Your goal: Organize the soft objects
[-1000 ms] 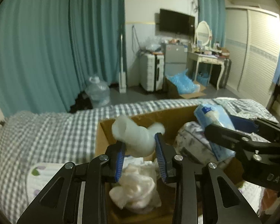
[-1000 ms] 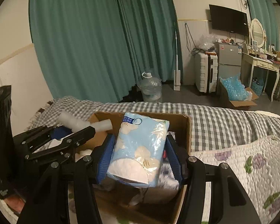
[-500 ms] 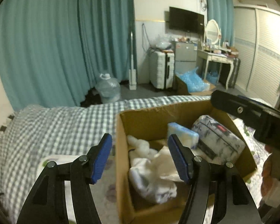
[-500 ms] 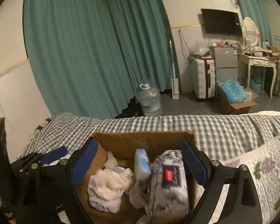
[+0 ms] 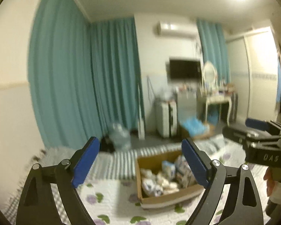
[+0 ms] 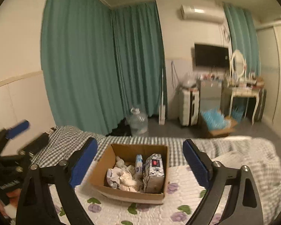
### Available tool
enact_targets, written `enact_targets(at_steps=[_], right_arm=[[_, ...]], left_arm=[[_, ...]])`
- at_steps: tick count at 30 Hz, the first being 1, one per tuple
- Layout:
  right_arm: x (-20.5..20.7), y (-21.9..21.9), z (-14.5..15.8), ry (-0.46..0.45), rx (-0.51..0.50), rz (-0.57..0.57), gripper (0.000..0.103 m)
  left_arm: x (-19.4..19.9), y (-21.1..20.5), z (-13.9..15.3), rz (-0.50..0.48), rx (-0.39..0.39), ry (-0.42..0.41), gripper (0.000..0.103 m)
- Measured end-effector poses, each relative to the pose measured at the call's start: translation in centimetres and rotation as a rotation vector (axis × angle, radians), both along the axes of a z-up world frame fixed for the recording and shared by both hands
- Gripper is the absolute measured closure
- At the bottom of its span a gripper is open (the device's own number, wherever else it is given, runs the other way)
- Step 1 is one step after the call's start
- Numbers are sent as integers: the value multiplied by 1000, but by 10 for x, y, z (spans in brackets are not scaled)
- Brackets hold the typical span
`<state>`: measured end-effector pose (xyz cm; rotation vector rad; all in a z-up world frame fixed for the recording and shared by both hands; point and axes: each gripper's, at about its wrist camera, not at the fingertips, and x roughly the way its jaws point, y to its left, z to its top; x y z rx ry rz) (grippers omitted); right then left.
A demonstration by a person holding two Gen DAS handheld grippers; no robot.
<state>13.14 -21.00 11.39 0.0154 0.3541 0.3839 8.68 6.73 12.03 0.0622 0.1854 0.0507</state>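
Teal curtains [image 6: 103,56] are hanging across the far wall, and a floral quilt [image 6: 187,202] is covering the near part of the bed over a checked sheet [image 6: 69,136]. On the quilt a cardboard box [image 6: 103,170] is sitting open, holding crumpled white cloth [image 6: 121,178], a blue tissue pack [image 6: 139,162] standing on end and a grey patterned pack [image 6: 153,170] against its right wall. Both grippers are hovering above and short of the box: the left gripper [image 5: 140,161] and the right gripper [image 6: 140,161] are each spreading their blue-padded fingers [image 6: 83,162] wide, gripping nothing.
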Motion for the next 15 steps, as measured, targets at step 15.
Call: enact_targets(at_steps=[15], right_arm=[[-108, -33, -26, -156, 29, -25, 0]], left_arm=[[-38, 5, -55, 86, -10, -9, 8]])
